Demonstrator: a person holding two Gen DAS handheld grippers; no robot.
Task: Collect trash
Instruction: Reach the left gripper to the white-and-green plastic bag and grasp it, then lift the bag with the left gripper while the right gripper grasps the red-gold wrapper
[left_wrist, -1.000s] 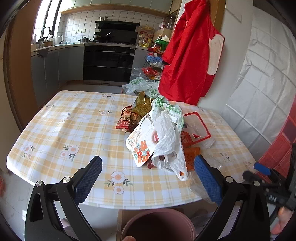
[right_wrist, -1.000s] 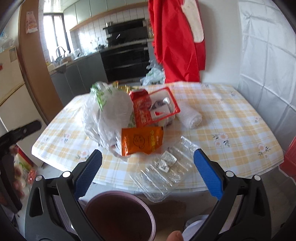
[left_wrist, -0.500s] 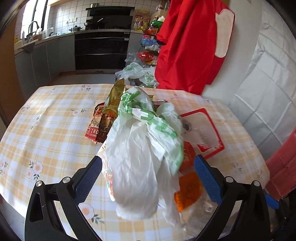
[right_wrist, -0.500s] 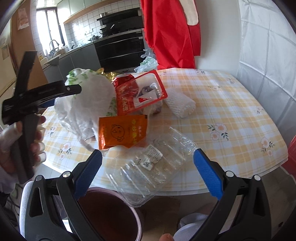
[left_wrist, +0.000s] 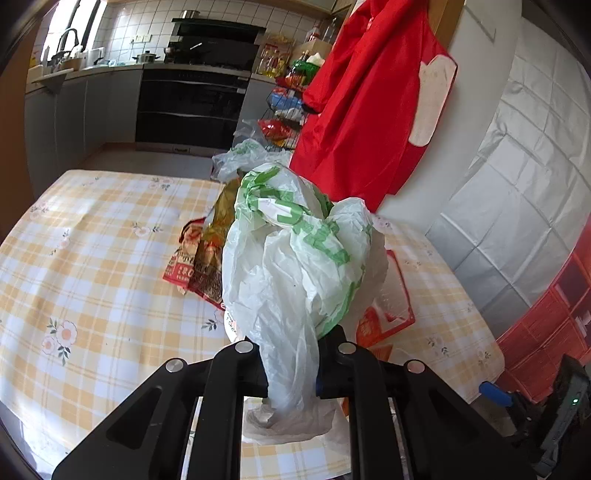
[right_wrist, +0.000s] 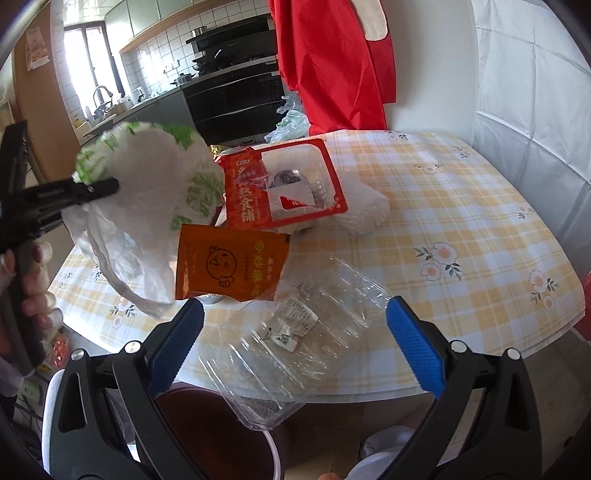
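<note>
My left gripper (left_wrist: 291, 365) is shut on a white plastic bag with green print (left_wrist: 295, 258), which bulges up in front of the camera. The same bag (right_wrist: 147, 184) and left gripper (right_wrist: 107, 186) show at the left of the right wrist view. My right gripper (right_wrist: 293, 339) is open and empty at the table's near edge, around a clear plastic clamshell box (right_wrist: 291, 332) that overhangs the edge. An orange sachet (right_wrist: 229, 266), a red tray pack (right_wrist: 288, 184) and a white foam sleeve (right_wrist: 365, 210) lie behind it. Red and gold snack wrappers (left_wrist: 199, 258) lie left of the bag.
A dark red bin (right_wrist: 221, 435) stands on the floor below the table edge. The yellow checked tablecloth (right_wrist: 461, 221) covers the table. A red garment (left_wrist: 369, 110) hangs on the wall behind. Kitchen counters and an oven (left_wrist: 192, 107) are further back.
My left gripper moved forward to the white bag and shut on it. My right gripper moved closer to the clear clamshell box and stayed open.
</note>
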